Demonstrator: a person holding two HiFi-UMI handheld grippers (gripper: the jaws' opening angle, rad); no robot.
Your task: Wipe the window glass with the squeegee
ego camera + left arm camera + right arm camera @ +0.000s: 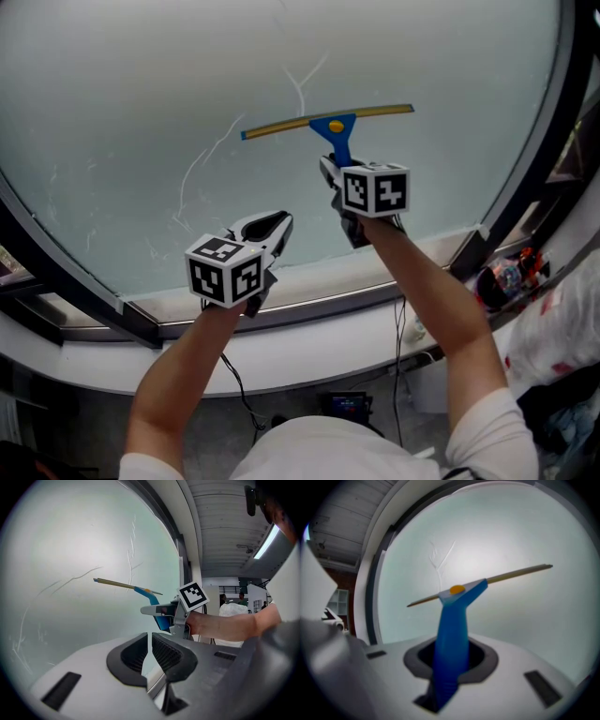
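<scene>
The squeegee (330, 123) has a blue handle and a thin yellow blade, which lies nearly level against the pale window glass (141, 84). My right gripper (332, 176) is shut on the handle just below the blade. In the right gripper view the handle (451, 634) rises from between the jaws to the blade (506, 576). My left gripper (279, 223) hangs lower and to the left, near the bottom of the pane, shut with nothing in it. The left gripper view shows its jaws (150, 638) closed, with the squeegee (140, 589) and right gripper (164, 613) beyond.
Thin streaks (199, 169) run across the glass left of the blade. A dark frame (548, 122) borders the pane, with a white sill (309, 292) below it. Bags and red items (525, 281) lie at the right; a cable (401, 347) hangs under the sill.
</scene>
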